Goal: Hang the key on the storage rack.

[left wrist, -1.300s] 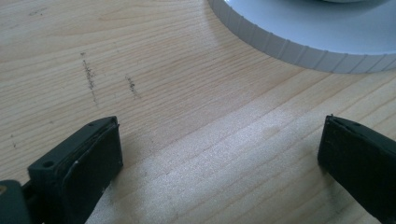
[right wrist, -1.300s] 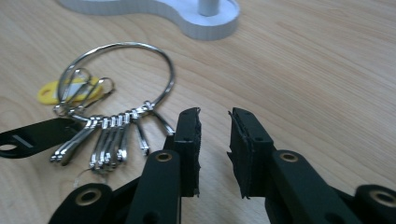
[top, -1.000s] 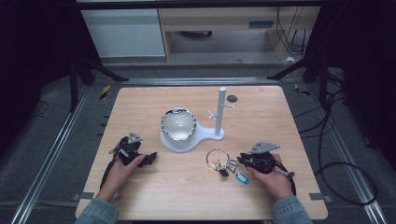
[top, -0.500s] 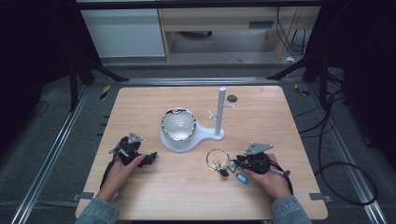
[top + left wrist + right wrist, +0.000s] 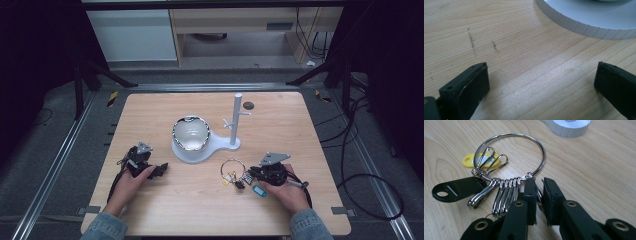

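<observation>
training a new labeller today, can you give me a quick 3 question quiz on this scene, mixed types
1. True or false: the left hand-held gripper is shut on the key ring.
2. Which tag lies inside the ring's loop in the right gripper view? A yellow B black C blue
3. Fill in: the white post stands on the same base as the ____.

Key: 1 false: its jaws stand wide apart over bare table; the right hand-held gripper has nearly closed on the ring. 2 A, the yellow tag. 3 bowl.
</observation>
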The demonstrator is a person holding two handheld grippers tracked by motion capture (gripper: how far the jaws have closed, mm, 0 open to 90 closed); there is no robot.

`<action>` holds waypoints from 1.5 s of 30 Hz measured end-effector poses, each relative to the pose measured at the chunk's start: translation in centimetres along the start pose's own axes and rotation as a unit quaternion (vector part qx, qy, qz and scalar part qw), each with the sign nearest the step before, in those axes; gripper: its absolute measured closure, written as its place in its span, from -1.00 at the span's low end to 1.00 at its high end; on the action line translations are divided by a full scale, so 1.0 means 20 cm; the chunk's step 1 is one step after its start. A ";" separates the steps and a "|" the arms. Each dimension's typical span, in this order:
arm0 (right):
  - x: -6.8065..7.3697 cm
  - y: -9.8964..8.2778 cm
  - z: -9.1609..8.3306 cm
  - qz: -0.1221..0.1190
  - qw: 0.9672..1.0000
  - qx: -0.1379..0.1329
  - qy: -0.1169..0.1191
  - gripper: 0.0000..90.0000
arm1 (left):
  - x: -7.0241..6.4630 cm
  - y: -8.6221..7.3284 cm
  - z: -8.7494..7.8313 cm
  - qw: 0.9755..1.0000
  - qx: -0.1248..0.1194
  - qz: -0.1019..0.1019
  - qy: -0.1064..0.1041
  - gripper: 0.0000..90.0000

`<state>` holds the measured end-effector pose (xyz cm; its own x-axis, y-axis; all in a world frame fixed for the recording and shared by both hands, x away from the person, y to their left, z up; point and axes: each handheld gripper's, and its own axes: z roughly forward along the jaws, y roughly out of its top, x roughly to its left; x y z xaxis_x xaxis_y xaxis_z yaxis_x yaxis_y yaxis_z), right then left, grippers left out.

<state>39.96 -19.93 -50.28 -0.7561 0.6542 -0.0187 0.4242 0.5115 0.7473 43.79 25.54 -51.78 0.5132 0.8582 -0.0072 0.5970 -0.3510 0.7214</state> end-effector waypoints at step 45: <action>0.03 0.14 -0.23 0.015 0.994 -0.103 -0.026 0.97 | 0.00 0.00 0.00 1.000 0.000 0.000 0.000 -1.00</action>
<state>38.50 -20.69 -45.09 -0.7152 0.6985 -0.0246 0.3309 0.3694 0.8684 43.77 25.55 -51.78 0.5140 0.8578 -0.0068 0.5966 -0.3518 0.7213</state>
